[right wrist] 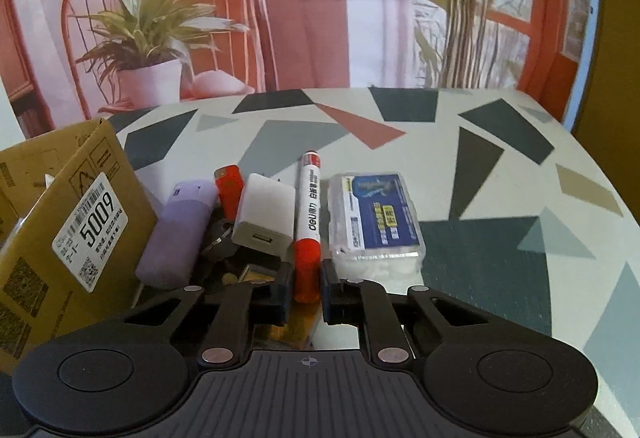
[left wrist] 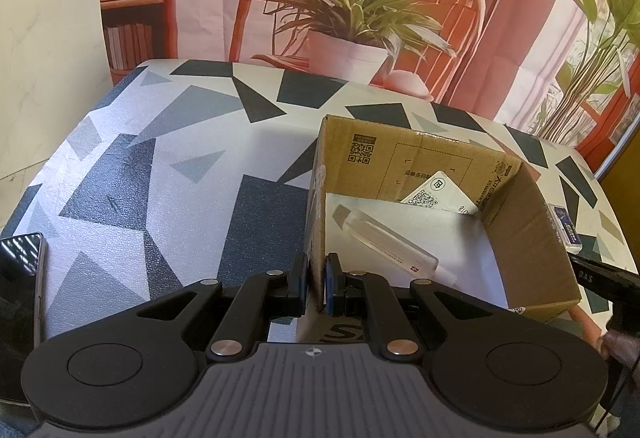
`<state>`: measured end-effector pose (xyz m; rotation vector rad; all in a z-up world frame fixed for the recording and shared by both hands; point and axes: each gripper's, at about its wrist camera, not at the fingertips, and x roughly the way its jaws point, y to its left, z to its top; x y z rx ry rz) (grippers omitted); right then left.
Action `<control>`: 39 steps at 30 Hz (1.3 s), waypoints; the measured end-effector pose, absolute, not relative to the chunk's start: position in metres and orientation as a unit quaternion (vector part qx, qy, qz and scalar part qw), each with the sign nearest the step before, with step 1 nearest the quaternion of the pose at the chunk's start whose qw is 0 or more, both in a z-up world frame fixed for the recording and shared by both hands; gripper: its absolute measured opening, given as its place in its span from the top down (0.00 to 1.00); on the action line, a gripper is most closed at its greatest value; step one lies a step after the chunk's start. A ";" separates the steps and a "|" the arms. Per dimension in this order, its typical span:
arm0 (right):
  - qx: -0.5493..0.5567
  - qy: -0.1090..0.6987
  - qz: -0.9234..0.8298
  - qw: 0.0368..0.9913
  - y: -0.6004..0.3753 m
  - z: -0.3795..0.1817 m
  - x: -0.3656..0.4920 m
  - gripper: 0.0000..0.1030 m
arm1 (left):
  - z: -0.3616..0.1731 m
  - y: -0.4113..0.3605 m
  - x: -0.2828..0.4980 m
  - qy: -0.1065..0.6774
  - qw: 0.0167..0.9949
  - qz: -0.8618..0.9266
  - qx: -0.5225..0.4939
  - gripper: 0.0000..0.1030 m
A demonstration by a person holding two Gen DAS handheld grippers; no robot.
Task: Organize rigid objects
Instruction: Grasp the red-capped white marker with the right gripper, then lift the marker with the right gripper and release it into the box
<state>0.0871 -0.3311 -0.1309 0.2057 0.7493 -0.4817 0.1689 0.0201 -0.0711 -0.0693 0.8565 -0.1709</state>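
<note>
An open cardboard box (left wrist: pixel 524 238) lies on the patterned table; inside are a clear tube (left wrist: pixel 384 242) and a white QR card (left wrist: pixel 440 194). My left gripper (left wrist: pixel 317 286) is shut on the box's near left wall. In the right wrist view the box (right wrist: pixel 52 222) stands at the left. Beside it lie a purple case (right wrist: pixel 176 234), an orange lighter (right wrist: pixel 229 190), a white charger (right wrist: pixel 266 216), keys (right wrist: pixel 220 244), a red whiteboard marker (right wrist: pixel 308 222) and a clear plastic box with a blue label (right wrist: pixel 374 218). My right gripper (right wrist: pixel 307 292) is shut on the marker's red end.
A dark phone (left wrist: pixel 18 302) lies at the table's left edge in the left wrist view. The blue-labelled box (left wrist: pixel 566 228) and the other gripper show right of the cardboard box. A printed backdrop with chair and plant hangs behind the table.
</note>
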 end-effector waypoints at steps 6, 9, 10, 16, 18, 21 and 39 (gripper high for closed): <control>0.137 0.369 -0.236 0.888 -0.325 -0.127 0.060 0.87 | -0.071 0.021 0.169 0.415 0.906 -0.083 -0.033 0.90; 0.160 0.382 -0.230 0.881 -0.317 -0.124 0.042 0.87 | -0.071 0.020 0.169 0.414 0.906 -0.083 -0.034 0.90; 0.163 0.391 -0.226 0.877 -0.313 -0.123 0.036 0.87 | -0.071 0.020 0.169 0.414 0.906 -0.083 -0.034 0.90; 0.185 0.409 -0.216 0.867 -0.298 -0.116 0.010 0.87 | -0.071 0.020 0.169 0.415 0.905 -0.083 -0.033 0.90; 0.182 0.403 -0.220 0.870 -0.297 -0.112 0.009 0.82 | -0.071 0.020 0.169 0.415 0.905 -0.083 -0.033 0.90; 0.172 0.396 -0.223 0.874 -0.299 -0.108 0.014 0.81 | -0.071 0.020 0.169 0.415 0.906 -0.083 -0.033 0.90; 0.158 0.389 -0.226 0.879 -0.313 -0.125 0.062 0.81 | -0.071 0.019 0.169 0.415 0.906 -0.082 -0.032 0.90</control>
